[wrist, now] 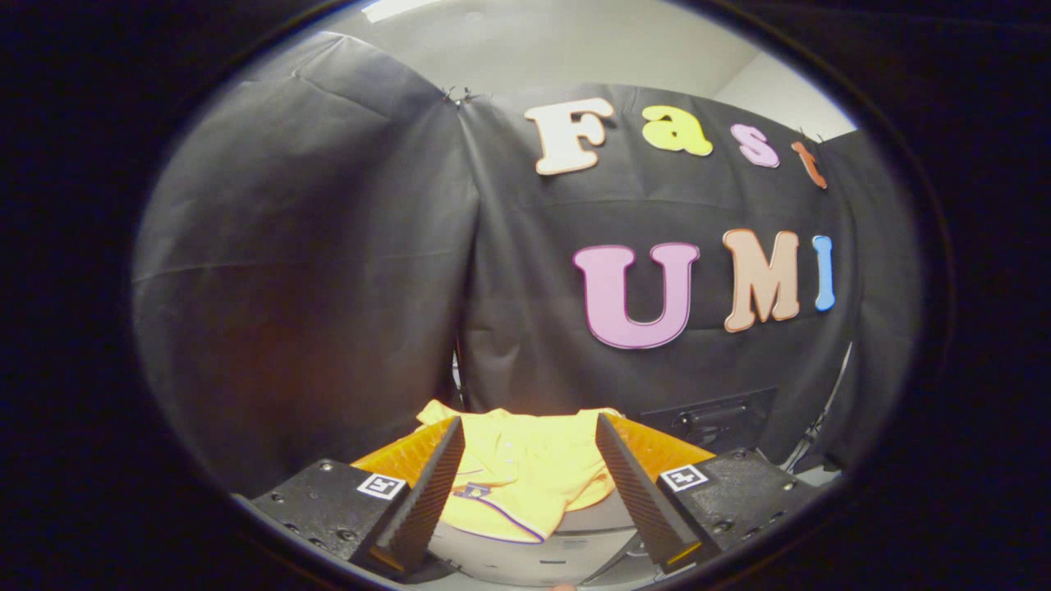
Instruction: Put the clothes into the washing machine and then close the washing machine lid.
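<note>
Nearest the camera, the gripper reaches forward with its two ribbed black fingers spread wide, one at about 7 o'clock and the other at about 5 o'clock, their tips angling in towards 12; each rides on a black block carrying a small square marker, with orange panels on the outer sides. The jaws stand well apart and hold nothing; neither pad presses on the cloth. In the gap between the fingers, and reaching a little past their tips, lies the yellow shirt, a crumpled garment with a thin purple edging and a small dark patch near the 7 o'clock finger. It rests on a pale grey surface that looks like the top of the washing machine, though too little shows to tell whether the lid is up or down. The shirt lies lower than the fingertips, and whether they touch it cannot be told. The fingers point roughly level, slightly downward over the shirt. Beyond the 5 o'clock finger, towards 2 o'clock, sits a dark box-like fixture against the wall. Farthest back hangs the black cloth wall, meeting in a fold at 12 o'clock.
</note>
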The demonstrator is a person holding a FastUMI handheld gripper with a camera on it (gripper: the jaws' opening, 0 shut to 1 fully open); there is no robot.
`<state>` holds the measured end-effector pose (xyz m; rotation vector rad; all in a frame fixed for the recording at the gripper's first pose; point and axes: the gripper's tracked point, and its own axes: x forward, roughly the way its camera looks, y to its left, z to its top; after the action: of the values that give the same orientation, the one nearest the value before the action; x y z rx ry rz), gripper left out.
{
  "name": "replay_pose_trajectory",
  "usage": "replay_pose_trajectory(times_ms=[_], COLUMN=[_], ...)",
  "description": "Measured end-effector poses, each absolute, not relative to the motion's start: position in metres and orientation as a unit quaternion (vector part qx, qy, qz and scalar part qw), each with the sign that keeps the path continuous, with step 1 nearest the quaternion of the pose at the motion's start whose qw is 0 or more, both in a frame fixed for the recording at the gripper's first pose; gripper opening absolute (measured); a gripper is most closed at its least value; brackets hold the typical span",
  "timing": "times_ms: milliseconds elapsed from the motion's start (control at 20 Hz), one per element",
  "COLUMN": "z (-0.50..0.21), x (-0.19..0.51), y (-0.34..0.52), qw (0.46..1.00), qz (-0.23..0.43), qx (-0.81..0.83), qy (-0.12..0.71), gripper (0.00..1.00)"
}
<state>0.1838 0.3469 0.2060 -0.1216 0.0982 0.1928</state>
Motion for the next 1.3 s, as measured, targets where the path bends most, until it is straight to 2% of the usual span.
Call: replay_pose_trajectory(times_ms=[250, 600, 750, 850, 900, 1000, 1050, 1150, 1300], z=[0.154, 0.062, 0.035, 0.019, 0.024, 0.029, 0.029, 0.035, 0.063], x=[0.251, 0.296, 0.324, 0.321, 0.333, 0.332, 0.334, 0.324, 0.327], y=[0.365, 0.401, 0.389, 0.389, 0.388, 0.378, 0.383, 0.386, 0.39], qw=[0.983, 0.957, 0.949, 0.938, 0.947, 0.943, 0.94, 0.938, 0.944], qz=[0.09, 0.113, 0.078, 0.074, 0.073, 0.074, 0.102, 0.115, 0.168], qx=[-0.102, -0.081, -0.121, -0.09, -0.082, -0.082, -0.085, -0.033, 0.036], qy=[0.125, 0.254, 0.282, 0.327, 0.302, 0.315, 0.314, 0.325, 0.283], gripper=[0.97, 0.97, 0.98, 0.98, 0.85, 0.6, 0.48, 0.07, 0.04])
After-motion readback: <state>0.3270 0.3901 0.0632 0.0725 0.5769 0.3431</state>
